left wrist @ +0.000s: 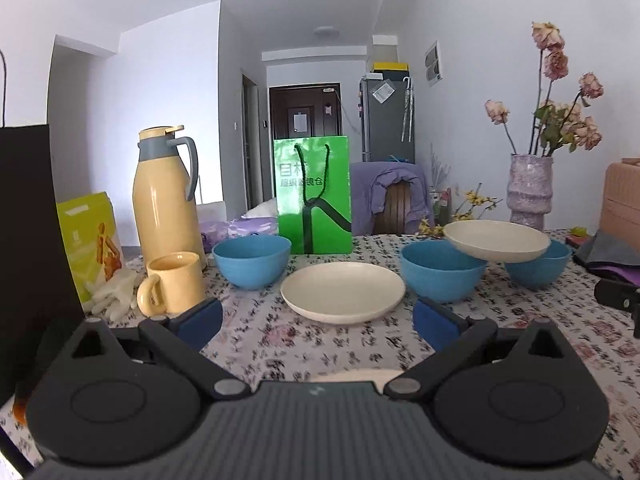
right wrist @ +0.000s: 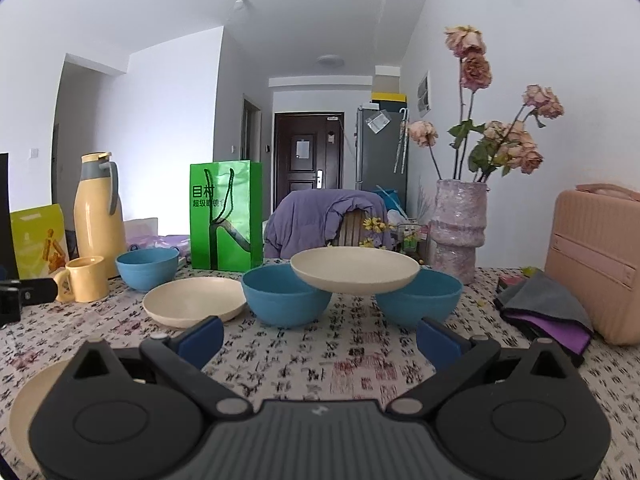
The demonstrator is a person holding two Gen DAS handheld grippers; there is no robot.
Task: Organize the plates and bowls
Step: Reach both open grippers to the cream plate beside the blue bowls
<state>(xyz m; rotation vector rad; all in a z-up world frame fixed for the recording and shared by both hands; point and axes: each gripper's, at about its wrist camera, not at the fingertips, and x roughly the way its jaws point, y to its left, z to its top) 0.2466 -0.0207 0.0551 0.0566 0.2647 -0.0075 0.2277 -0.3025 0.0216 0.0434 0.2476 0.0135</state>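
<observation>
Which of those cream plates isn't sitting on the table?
The right-hand cream plate: it rests across the rims of two blue bowls. The other plate lies flat on the tablecloth.

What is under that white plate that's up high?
The raised cream plate sits across two blue bowls, one rim under each side. Between them only the patterned tablecloth shows. The plate covers part of each bowl's inside, so anything in there stays hidden.

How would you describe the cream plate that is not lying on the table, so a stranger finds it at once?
Start at the purple vase with dried roses. Just left of it stand two blue bowls side by side. The cream plate rests across their rims like a bridge, while the other cream plate lies flat on the tablecloth.
</observation>
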